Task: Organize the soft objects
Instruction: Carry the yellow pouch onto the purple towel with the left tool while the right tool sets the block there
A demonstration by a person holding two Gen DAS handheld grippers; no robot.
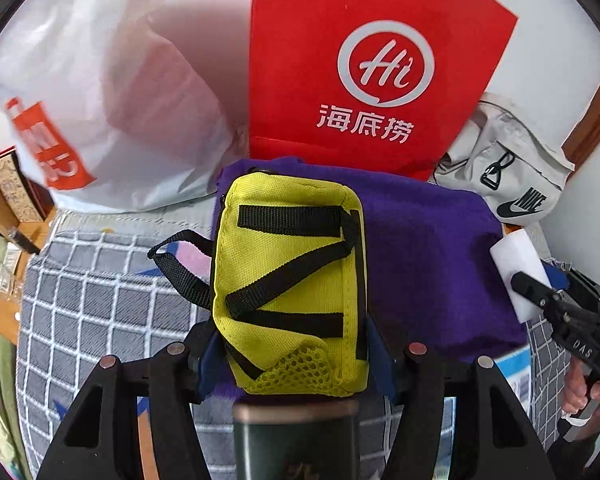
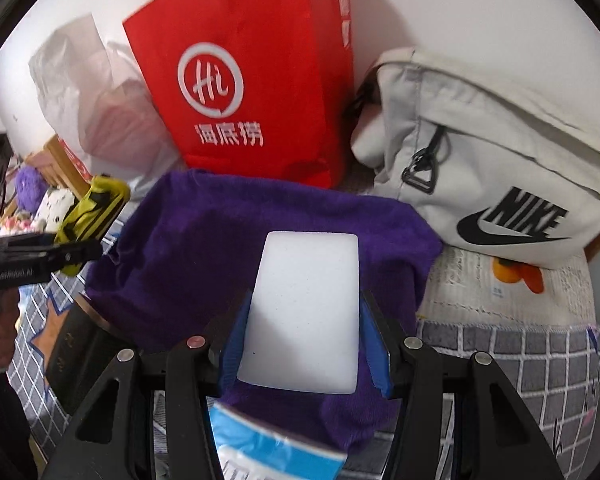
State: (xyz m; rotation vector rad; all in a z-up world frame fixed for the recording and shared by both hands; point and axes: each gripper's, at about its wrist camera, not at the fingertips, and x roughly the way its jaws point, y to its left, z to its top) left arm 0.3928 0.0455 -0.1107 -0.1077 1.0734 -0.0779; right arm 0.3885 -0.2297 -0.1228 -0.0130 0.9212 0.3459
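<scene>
My left gripper is shut on a yellow pouch with black straps, held over a folded purple towel. My right gripper is shut on a white sponge block, held above the same purple towel. In the left wrist view the right gripper with the sponge shows at the right edge. In the right wrist view the left gripper with the yellow pouch shows at the left.
A red paper bag and a white plastic bag stand against the wall behind the towel. A white Nike bag lies at the right. A checked grey blanket covers the surface. A dark tin and a blue-white packet lie near me.
</scene>
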